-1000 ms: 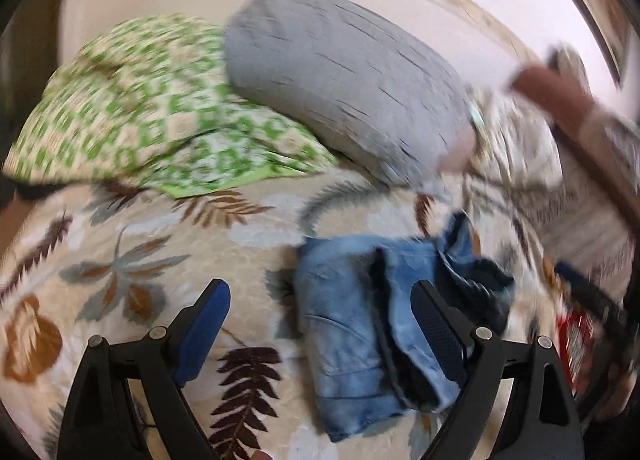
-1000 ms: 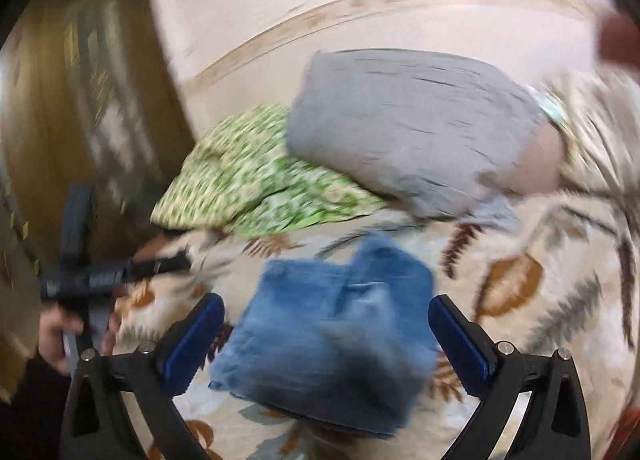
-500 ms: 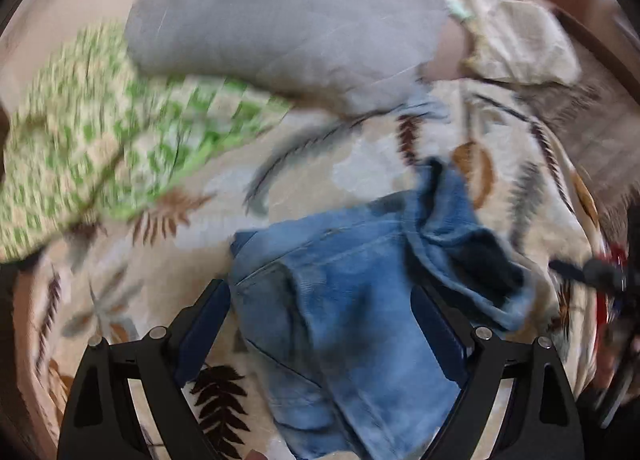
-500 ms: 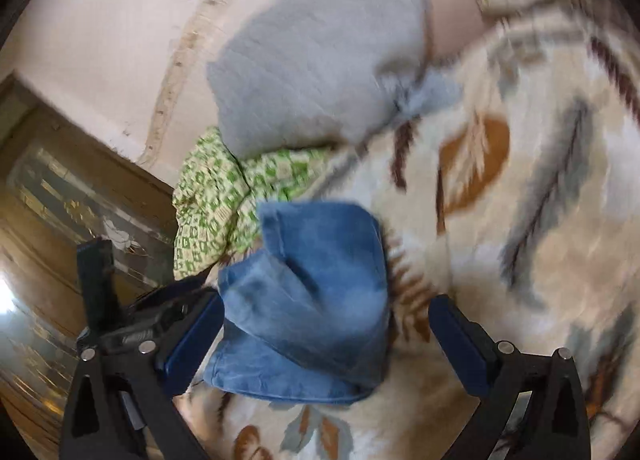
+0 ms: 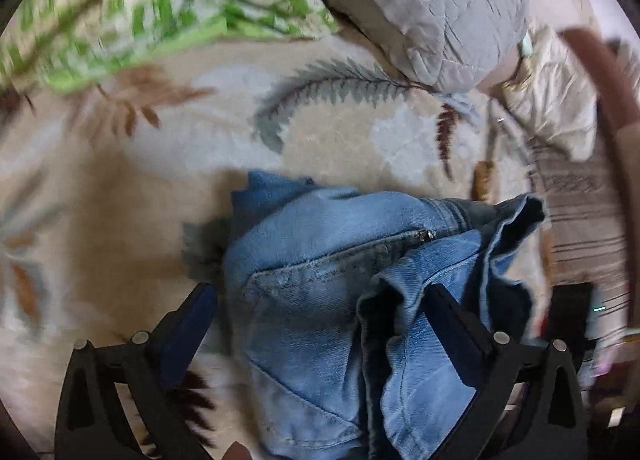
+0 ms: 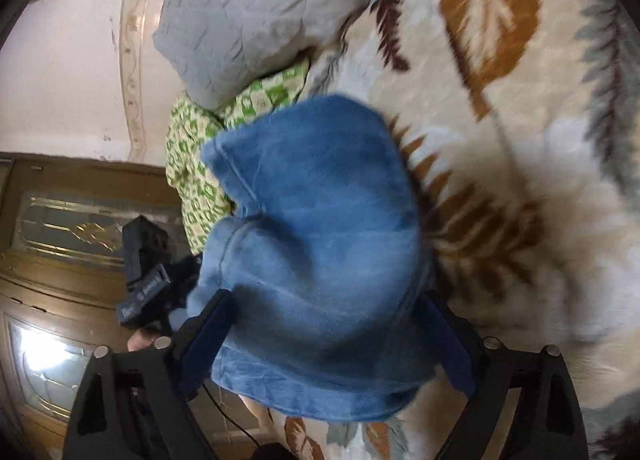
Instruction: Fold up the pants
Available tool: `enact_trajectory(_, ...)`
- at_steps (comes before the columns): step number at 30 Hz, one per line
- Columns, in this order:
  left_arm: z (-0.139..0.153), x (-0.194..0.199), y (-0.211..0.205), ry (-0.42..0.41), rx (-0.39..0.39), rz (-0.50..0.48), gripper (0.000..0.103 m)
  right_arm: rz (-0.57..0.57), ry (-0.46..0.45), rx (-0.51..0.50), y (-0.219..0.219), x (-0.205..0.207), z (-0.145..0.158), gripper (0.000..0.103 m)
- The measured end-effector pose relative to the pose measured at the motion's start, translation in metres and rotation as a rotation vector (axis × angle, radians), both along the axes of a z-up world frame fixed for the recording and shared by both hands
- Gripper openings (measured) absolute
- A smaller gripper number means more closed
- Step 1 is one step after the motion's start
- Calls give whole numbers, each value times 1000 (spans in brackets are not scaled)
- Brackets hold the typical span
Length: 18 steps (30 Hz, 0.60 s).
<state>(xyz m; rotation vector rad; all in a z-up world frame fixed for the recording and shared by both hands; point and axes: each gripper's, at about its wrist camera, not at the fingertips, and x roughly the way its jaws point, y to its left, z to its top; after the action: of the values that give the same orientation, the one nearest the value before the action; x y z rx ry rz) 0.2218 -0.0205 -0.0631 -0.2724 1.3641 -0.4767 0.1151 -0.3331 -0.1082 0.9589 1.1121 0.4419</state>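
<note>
The bunched pants (image 5: 320, 280) lie on the bed (image 5: 340, 139) between the left gripper (image 5: 320, 312)'s released, just-widened fingers; the right gripper (image 6: 324, 320)'s fingers, spread but just narrowing, straddle them too.

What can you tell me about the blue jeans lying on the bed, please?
The blue jeans are faded denim, bunched in a rumpled, loosely folded heap on the leaf-patterned blanket. A stitched seam and a metal zipper pull show on top, and one flap stands up, exposing a dark inside. From the right wrist view they look like a smooth rounded mound below the gray pillow. Each open gripper, left gripper and right gripper, straddles the heap; no pad clearly presses it.
</note>
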Motion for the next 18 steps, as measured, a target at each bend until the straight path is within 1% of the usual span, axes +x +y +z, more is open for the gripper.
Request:
enact_trajectory(1, -5, 0, 1, 13, -30, 2, 103, 0, 11, 4, 4, 1, -5, 93)
enact_trajectory(3, -9, -1, -2, 11, -63, -1, 103, -3, 16, 3, 6, 2, -9, 93)
enact_trajectory(5, -11, -2, -9, 0, -57, -19, 103, 5, 14, 6, 9, 1, -11, 94)
enact_trajectory(8, -13, -4, -18, -40, -22, -41, 103, 37, -5, 3, 19, 2, -8, 94)
enact_trajectory(11, -16, -3, -8, -39, -65, -38, 103, 72, -31, -28, 28, 3, -3, 94)
enact_trajectory(13, -19, -1, -2, -40, -87, -43, 100, 98, -53, -50, 36, 4, 0, 94)
enact_trajectory(14, -20, -2, 0, -41, -91, -43, 99, 108, -62, -72, 41, 5, 1, 93)
enact_trajectory(15, -20, -2, 1, -47, -94, -41, 97, 115, -74, -98, 44, 5, 3, 90)
enact_trajectory(16, -20, -3, 2, -54, -96, -39, 96, 116, -83, -124, 47, 4, 5, 81)
enact_trajectory(17, -20, -4, 2, -62, -94, -39, 95, 109, -86, -152, 47, 3, 6, 68)
enact_trajectory(18, -20, -5, 2, -70, -93, -38, 92, 102, -85, -165, 46, 2, 5, 61)
